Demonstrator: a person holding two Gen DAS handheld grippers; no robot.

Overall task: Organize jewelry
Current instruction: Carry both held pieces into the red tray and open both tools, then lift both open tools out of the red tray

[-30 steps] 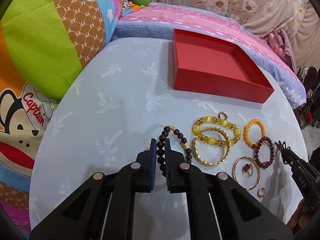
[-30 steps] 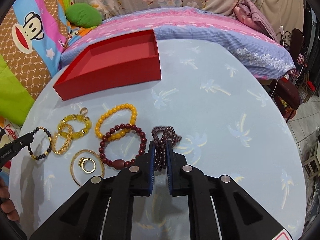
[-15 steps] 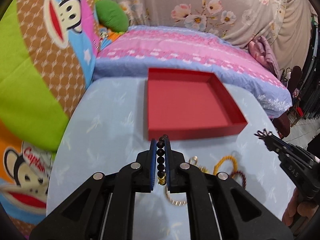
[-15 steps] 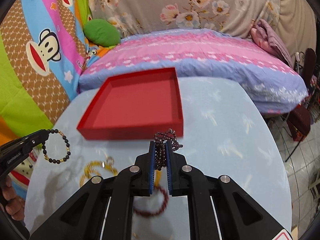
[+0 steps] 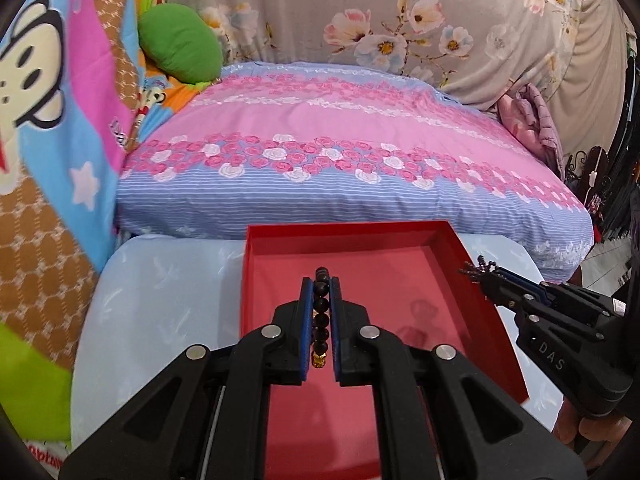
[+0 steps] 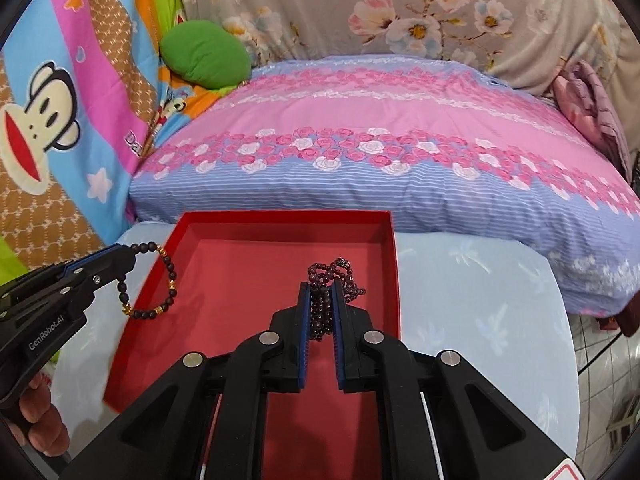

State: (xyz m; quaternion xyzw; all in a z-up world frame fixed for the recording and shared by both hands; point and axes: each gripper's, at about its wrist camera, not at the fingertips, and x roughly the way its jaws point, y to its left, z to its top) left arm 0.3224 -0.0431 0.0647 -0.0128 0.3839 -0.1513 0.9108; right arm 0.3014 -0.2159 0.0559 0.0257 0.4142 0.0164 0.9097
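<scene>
Carrying is under way: over the red box [image 6: 394,264], the black bracelet [image 6: 170,280] and the dark red beads [image 6: 332,280] are gripped by closed jaws; release is called for next.

Far: floral-striped pillow [image 5: 352,160], green cushion [image 5: 180,42], flowered curtain [image 6: 400,4]; left: cartoon monkey blanket [image 6: 44,96]; near: pale blue tablecloth [image 6: 488,304].

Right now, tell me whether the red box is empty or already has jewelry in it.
Empty. The red box shows only bare floor and shadows; the black bead bracelet and dark red beads hang in the grippers above it.
</scene>
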